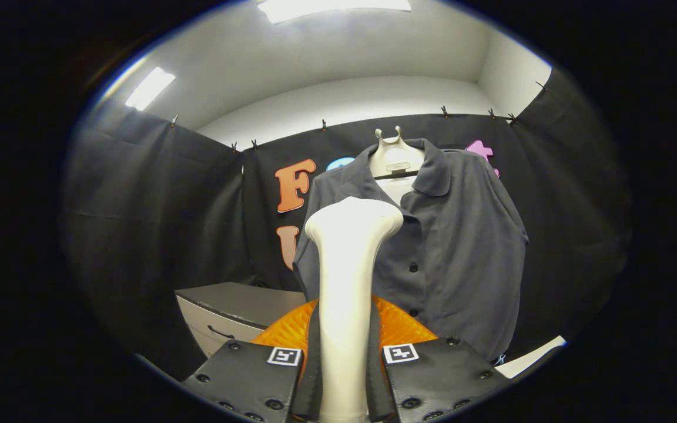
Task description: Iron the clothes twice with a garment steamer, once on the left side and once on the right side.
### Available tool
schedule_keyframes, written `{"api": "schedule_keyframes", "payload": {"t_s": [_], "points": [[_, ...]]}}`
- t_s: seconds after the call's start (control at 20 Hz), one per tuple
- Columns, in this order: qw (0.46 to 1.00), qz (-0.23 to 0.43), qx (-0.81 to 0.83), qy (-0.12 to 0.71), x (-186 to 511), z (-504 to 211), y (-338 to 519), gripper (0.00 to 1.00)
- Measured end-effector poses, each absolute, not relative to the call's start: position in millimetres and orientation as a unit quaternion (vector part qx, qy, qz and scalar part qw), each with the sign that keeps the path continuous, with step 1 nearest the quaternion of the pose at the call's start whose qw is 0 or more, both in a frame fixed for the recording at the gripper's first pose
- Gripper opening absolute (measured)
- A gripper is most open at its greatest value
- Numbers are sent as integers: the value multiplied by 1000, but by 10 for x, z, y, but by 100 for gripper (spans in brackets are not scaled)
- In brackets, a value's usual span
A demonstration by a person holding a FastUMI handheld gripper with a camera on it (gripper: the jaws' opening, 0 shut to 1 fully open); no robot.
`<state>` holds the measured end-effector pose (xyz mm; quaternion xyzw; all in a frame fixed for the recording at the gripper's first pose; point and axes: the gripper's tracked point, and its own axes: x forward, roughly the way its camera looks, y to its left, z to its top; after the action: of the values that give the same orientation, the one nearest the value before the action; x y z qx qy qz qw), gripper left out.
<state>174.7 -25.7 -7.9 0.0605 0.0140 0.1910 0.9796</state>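
Two black fingers [244, 376] of the tool [343, 376] close on the steamer [347, 282], one pressing each side of its white handle. The steamer stands upright between them, its neck rising straight toward twelve o'clock and widening into a rounded head. That head sits in front of the shirt's [450, 252] chest, covering part of the placket; whether it touches the cloth, I cannot tell.

Each finger carries a small square marker [284, 356] near its tip. Behind the fingers, on both sides of the handle, spreads something orange and ribbed [400, 326]; what it is, I cannot tell.

The shirt is dark grey with short sleeves and a collar, buttoned down the front with dark buttons. It hangs on a pale hanger [396, 155], beyond the fingers at about one o'clock from the steamer's head, with black cloth [150, 223] behind it. Its hem falls just past the right finger.

At about ten o'clock from the fingers, lower than the shirt and to its side, stands a grey table [238, 302] with a pale drawer front and a dark handle. At four o'clock a pale strip [529, 355] shows beneath the shirt. Ceiling lights [150, 88] glow overhead.
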Motion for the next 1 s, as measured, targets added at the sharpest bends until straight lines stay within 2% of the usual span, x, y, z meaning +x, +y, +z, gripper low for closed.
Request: {"api": "schedule_keyframes", "payload": {"t_s": [0.45,1.0], "points": [[983,171,59,26,2345,-283,-130,37],[985,158,60,46,2632,-500,83,37]]}}
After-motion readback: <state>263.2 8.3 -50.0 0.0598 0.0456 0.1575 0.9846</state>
